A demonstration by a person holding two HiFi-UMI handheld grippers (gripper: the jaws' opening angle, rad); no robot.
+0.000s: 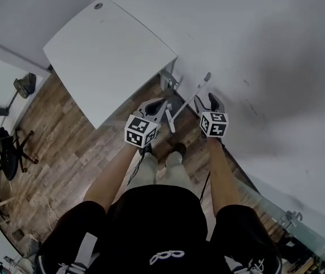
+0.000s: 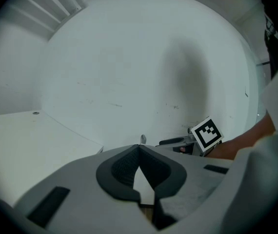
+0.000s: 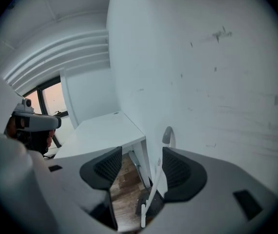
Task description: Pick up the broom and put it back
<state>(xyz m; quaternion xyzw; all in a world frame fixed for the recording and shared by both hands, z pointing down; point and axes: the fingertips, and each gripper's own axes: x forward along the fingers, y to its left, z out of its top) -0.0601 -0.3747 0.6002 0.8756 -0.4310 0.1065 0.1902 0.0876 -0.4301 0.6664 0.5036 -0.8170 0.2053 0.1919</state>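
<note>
Now our right gripper [image 3: 140, 162] is wide open, gripping nothing, around the broom [image 3: 159, 165] leaning on the wall [image 1: 276, 50] at 12 o'clock, our left gripper [image 2: 139, 149] closed, so pulling back we could knock it over

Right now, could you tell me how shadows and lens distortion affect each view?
Head view: a broad soft shadow darkens the wall. Left gripper view: fisheye circle, black corners, shadowed wall. Right gripper view: the wall's edge bows; the window glows warm.
</note>
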